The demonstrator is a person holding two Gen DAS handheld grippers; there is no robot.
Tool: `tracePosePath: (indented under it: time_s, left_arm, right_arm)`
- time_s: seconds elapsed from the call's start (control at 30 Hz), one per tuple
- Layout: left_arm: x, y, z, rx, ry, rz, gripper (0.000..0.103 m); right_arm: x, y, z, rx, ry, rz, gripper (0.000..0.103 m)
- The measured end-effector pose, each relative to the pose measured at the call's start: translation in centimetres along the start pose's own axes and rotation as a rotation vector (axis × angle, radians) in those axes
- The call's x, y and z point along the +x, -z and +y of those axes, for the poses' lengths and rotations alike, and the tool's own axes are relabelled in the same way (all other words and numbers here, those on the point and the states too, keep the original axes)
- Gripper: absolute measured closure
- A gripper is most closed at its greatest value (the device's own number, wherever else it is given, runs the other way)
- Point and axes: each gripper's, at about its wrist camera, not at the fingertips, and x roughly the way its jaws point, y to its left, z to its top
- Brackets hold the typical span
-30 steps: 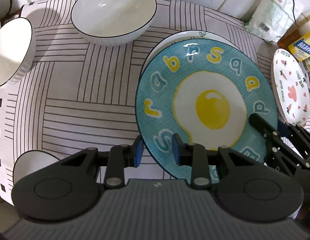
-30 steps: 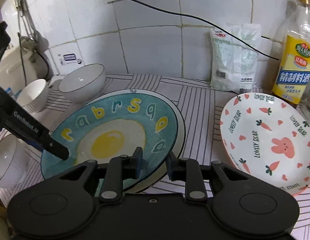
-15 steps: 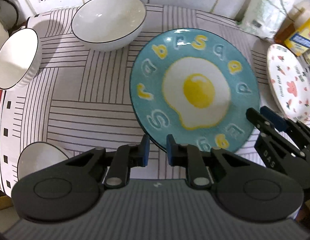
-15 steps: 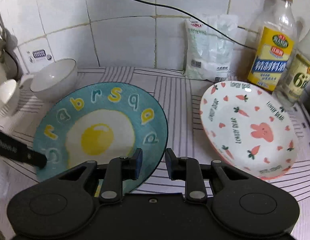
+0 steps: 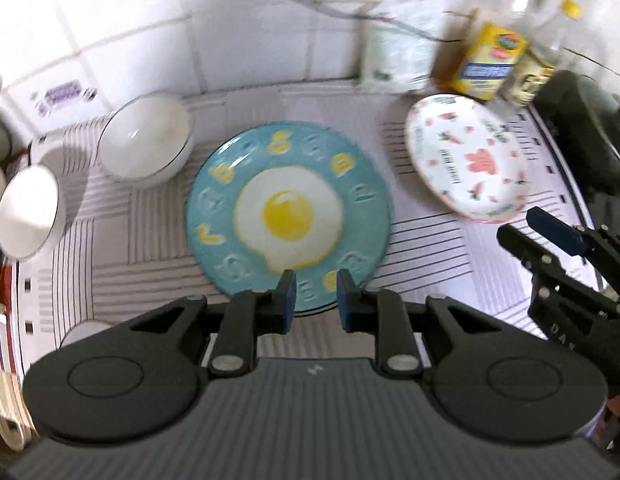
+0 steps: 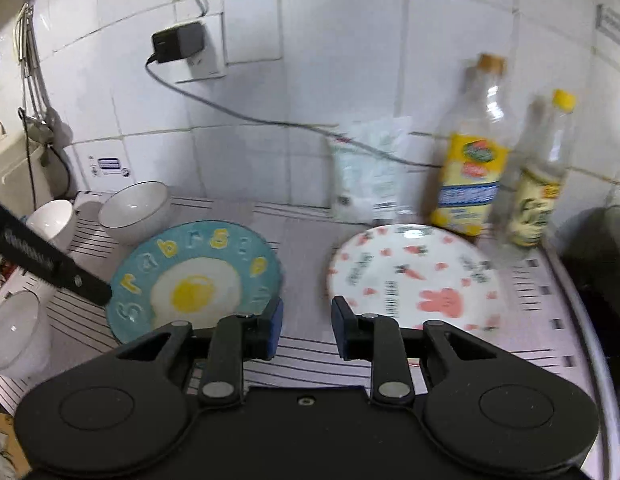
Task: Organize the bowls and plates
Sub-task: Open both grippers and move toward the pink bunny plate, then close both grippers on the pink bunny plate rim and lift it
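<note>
Plates sit side by side on the striped desk (image 5: 430,240). Left gripper (image 5: 313,295) hovers open and empty over the near rim of the blue egg plate (image 5: 287,216); two white bowls (image 5: 143,142) stand left of it. Right gripper (image 6: 305,326) hangs open between the egg plate and the bunny plate (image 6: 414,276), bottles (image 6: 470,152) behind.

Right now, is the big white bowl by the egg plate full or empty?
Empty. The left wrist view looks into the white bowl beside the egg plate and shows only bare, shiny white inside.
</note>
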Motion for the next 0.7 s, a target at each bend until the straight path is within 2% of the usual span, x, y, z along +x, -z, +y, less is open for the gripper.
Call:
tracePosePath:
  time_s: [0.03, 0.07, 0.1, 0.13, 0.2, 0.33, 0.4, 0.47, 0.53, 0.6, 0.7]
  left_arm:
    - [0.0, -0.1, -0.8, 0.020, 0.001, -0.007, 0.080]
    - [-0.1, -0.2, -1.4, 0.046, 0.011, -0.013, 0.074]
    - [-0.1, -0.3, -2.0, 0.079, 0.036, -0.022, 0.063]
    - [0.1, -0.3, -2.5, 0.103, 0.054, -0.027, 0.060]
    - [0.7, -0.3, -3.6, 0.153, 0.069, -0.032, 0.060]
    - [2.3, -1.0, -5.5, 0.225, 0.092, -0.054, 0.056]
    - [3.2, -1.7, -6.6, 0.263, 0.086, -0.082, 0.050]
    - [4.0, -2.4, -7.6, 0.289, 0.087, -0.092, 0.050]
    - [4.8, -3.0, -8.8, 0.301, 0.100, -0.092, 0.050]
    - [5.6, -3.8, -9.7, 0.304, 0.114, -0.082, 0.050]
    - [7.0, -5.3, -10.6, 0.299, 0.108, -0.096, 0.049]
  right_arm:
    - [-0.6, 0.2, -0.4, 0.000, 0.003, -0.012, 0.064]
    - [-1.0, 0.3, -0.9, 0.002, 0.008, -0.020, 0.060]
    - [-1.3, 0.6, -1.3, 0.004, 0.029, -0.021, 0.057]
    - [-1.4, 0.8, -1.6, -0.002, 0.080, -0.019, 0.057]
    - [-1.8, 1.4, -1.9, -0.033, 0.174, -0.041, 0.056]
    - [-1.6, 2.7, -3.9, 0.000, 0.251, -0.079, 0.054]
    - [-1.7, 3.3, -5.2, 0.045, 0.253, -0.103, 0.040]
    - [-1.4, 3.8, -6.4, 0.077, 0.241, -0.129, 0.032]
    - [-0.9, 4.3, -6.7, 0.063, 0.322, -0.174, 0.032]
    - [-0.1, 4.4, -6.8, 0.031, 0.397, -0.176, 0.032]
    - [1.7, 4.2, -8.0, 0.047, 0.412, -0.174, 0.030]
